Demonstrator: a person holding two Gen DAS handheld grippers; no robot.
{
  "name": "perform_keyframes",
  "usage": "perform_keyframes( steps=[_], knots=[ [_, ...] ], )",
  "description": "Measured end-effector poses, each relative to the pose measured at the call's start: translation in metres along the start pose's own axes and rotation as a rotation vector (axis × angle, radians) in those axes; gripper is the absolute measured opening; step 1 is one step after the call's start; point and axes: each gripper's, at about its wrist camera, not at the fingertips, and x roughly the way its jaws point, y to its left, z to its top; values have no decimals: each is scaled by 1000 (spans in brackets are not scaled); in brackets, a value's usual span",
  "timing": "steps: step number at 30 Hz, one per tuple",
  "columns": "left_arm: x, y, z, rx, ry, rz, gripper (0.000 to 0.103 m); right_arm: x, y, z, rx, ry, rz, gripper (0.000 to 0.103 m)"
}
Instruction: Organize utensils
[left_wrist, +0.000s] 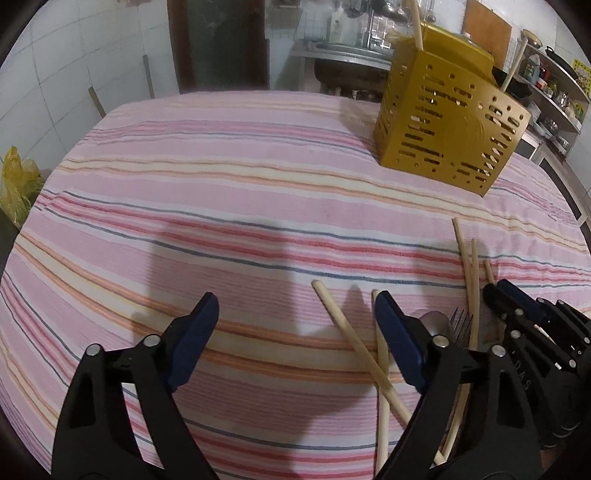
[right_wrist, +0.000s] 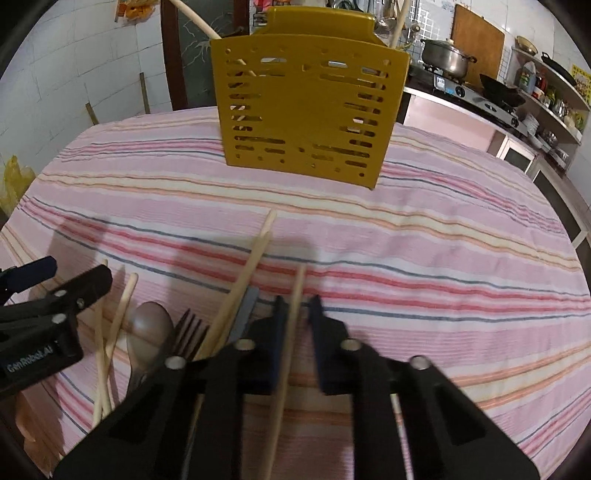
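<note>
Straddling round wood chopstick (right_wrist: 288, 332) w/ R gripper (right_wrist: 298, 308) | slotted plastic caddy (right_wrist: 310, 110)

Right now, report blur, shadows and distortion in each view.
Left wrist view: sharp, heavy fisheye bending of the striped cloth, and shadows on it ahead of the left gripper. Right wrist view: the right gripper and chopstick between its fingers are motion-blurred; the yellow holder reads clearly.

A home kitchen. White tiled walls (right_wrist: 74, 74) fill the left of the frame. At upper right, a steel pot (right_wrist: 445, 57) and black wok (right_wrist: 500, 90) sit on a gas stove (right_wrist: 476, 98), with shelves of bottles (right_wrist: 546, 88) and a wooden cutting board (right_wrist: 476, 33) behind.
</note>
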Motion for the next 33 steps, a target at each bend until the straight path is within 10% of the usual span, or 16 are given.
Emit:
perform_keyframes(
  steps=[15, 22, 33],
  knots=[
    [5, -17, -1, -26, 38, -25, 50, -2, -31, -8, 64, -4, 18, 4],
    [10, -18, 2, -33, 76, -57, 13, 0, -30, -7, 64, -4, 19, 4],
    [9, -14, 7, -8, 61, -93, 4, -4, -31, -6, 79, -16, 18, 0]
  ],
)
